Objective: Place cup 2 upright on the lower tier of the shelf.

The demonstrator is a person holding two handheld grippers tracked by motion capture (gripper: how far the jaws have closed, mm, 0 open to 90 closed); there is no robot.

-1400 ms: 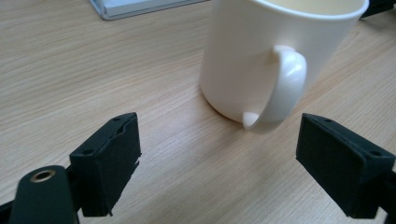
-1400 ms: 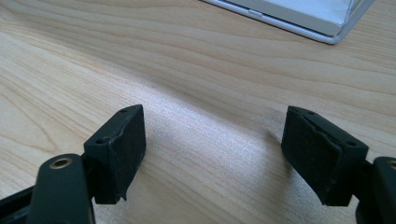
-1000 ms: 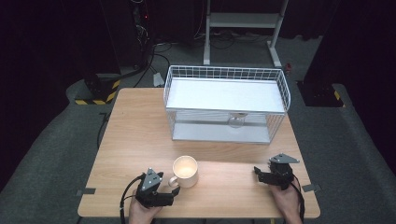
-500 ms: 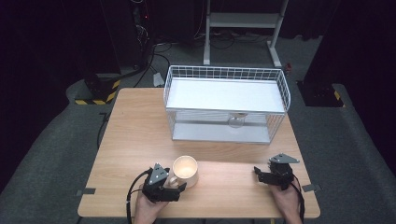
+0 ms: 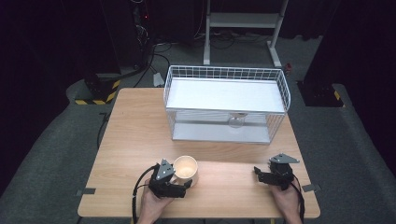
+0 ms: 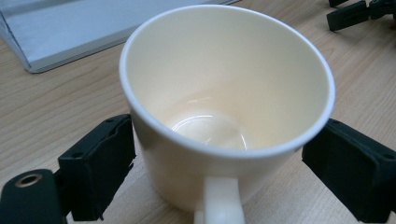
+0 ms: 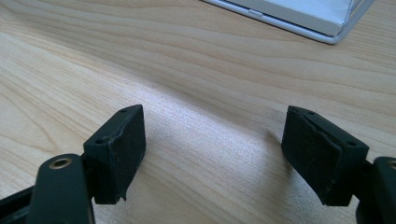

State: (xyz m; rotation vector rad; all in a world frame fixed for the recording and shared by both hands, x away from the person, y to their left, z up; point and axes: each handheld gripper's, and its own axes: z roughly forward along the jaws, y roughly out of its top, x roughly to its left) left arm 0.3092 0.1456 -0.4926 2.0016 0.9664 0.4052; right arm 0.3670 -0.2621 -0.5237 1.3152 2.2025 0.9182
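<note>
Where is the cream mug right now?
In the high view the mug stands upright near the table's front edge, left of centre, between the left gripper's open jaws.

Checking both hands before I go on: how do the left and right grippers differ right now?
The left gripper has the cream mug between its jaws, which have just been opening; the right gripper has only bare table between its own. Neither pad visibly presses anything. Both rest low at the table's near edge.
</note>
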